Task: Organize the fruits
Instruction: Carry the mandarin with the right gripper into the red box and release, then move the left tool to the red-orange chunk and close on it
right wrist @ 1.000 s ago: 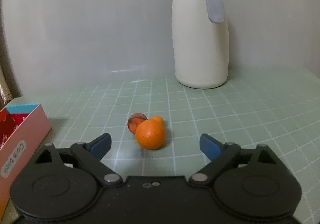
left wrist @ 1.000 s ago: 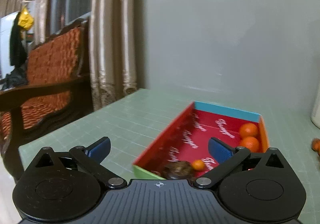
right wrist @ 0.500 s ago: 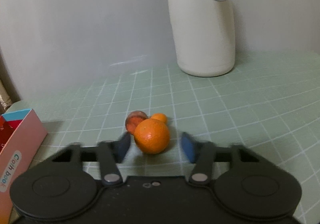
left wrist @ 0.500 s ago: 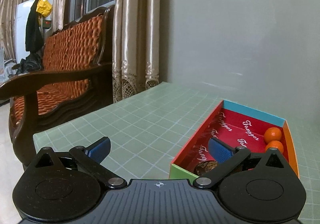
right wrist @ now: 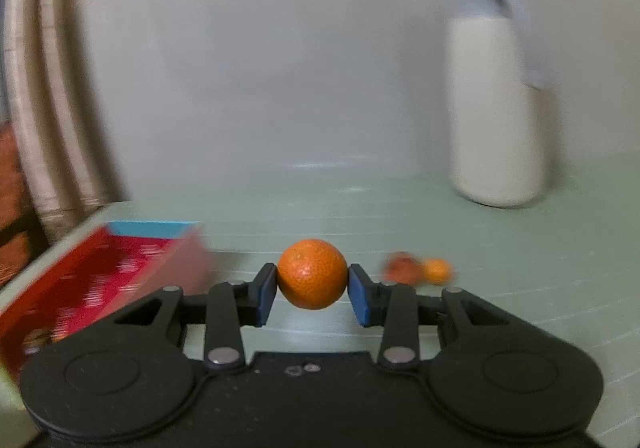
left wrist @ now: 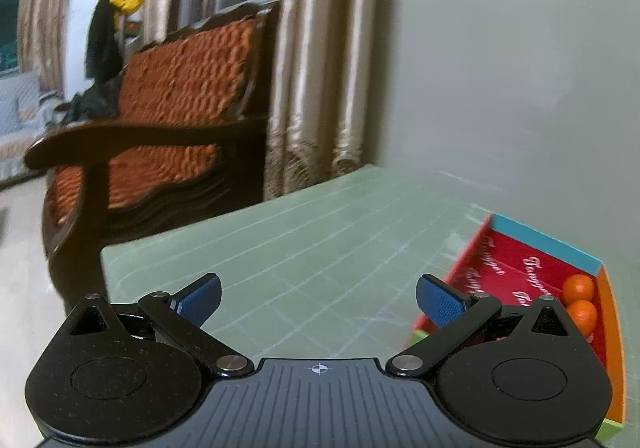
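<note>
My right gripper [right wrist: 312, 290] is shut on a large orange [right wrist: 312, 273] and holds it above the green table. A small orange [right wrist: 437, 270] and a reddish-brown fruit [right wrist: 402, 267] lie on the table just right of it. The red cardboard box [right wrist: 100, 268] stands at the left in the right wrist view. My left gripper [left wrist: 318, 298] is open and empty over bare table, left of the box [left wrist: 520, 272], which holds two small oranges [left wrist: 579, 287] in its far right corner.
A cream thermos jug [right wrist: 498, 108] stands at the back right by the grey wall. A wooden bench with orange cushions [left wrist: 160, 120] and curtains [left wrist: 312, 68] are beyond the table's left edge [left wrist: 168, 240].
My right gripper closed on the large orange, lifted it and swung left toward the box. My left gripper swung left, so the box slid to the right of its view.
</note>
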Action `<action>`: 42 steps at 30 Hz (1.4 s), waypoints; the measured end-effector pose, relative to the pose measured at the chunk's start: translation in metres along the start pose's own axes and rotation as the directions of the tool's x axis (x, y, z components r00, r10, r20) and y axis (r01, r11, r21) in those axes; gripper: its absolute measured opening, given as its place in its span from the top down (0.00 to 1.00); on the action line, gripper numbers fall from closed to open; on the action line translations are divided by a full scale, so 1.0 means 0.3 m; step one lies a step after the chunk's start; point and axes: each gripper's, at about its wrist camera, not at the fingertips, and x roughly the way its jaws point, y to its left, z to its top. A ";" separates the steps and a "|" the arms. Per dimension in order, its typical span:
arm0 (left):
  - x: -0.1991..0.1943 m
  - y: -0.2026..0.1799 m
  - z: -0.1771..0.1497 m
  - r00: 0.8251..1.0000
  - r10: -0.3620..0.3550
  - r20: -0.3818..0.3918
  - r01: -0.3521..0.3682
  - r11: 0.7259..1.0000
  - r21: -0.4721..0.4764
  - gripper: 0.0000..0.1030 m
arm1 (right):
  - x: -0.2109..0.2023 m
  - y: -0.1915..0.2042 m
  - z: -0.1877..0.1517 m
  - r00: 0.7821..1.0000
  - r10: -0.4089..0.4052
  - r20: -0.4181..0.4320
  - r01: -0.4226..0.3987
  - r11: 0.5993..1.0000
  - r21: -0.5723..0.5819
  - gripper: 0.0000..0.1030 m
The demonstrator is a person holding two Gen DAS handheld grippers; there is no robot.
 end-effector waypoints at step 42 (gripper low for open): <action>-0.090 -0.114 -0.057 0.994 -0.078 0.072 0.067 0.988 0.138 0.00 | -0.144 0.112 -0.032 0.996 0.050 0.070 -0.041 0.993 -0.113 0.14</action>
